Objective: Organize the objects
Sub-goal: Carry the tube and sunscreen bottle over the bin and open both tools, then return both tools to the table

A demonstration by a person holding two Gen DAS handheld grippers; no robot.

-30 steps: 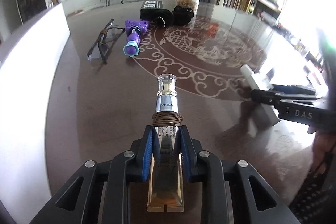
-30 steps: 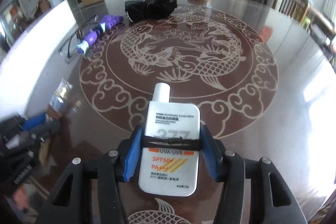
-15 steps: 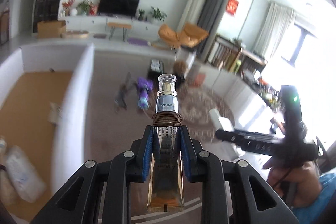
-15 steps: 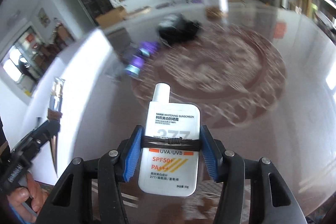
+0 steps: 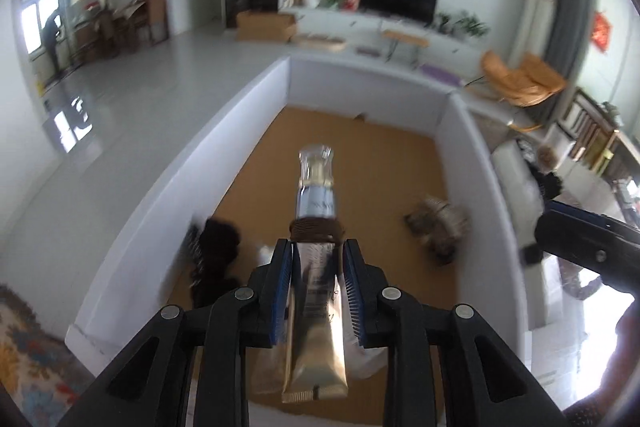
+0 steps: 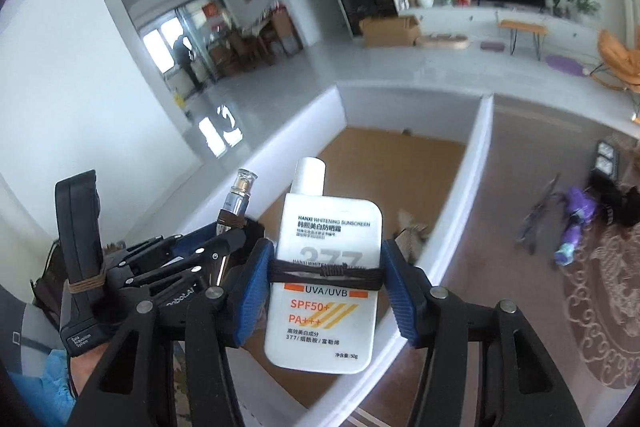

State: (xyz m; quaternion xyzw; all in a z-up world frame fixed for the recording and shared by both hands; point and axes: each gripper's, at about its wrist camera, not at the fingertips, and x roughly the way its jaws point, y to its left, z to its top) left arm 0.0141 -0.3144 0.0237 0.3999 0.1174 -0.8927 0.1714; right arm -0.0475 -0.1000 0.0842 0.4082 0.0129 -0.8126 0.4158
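My left gripper (image 5: pixel 316 247) hangs above a white-walled box (image 5: pixel 360 87) with a brown floor. Its blue pads lie against a gold tube with a clear cap (image 5: pixel 316 195) and a brown band; the jaws are opening. My right gripper (image 6: pixel 328 259) is over the same box (image 6: pixel 412 111), at its near right wall. A white sunscreen bottle (image 6: pixel 332 227) with a black band across it sits between its pads, which touch its sides as the jaws open. The left gripper (image 6: pixel 224 239) with the tube shows just left of the bottle.
In the box lie a black fuzzy item (image 5: pixel 216 239), a crumpled packet (image 5: pixel 436 223) and something white. On the dark patterned table (image 6: pixel 500 227) to the right are glasses (image 6: pixel 536 223), a purple toy (image 6: pixel 576 223) and black items (image 6: pixel 616 203). A hand holds each gripper.
Both grippers have swung left and upward, from over the table to over the white box, each carrying its item. The views have rolled and are motion-blurred.
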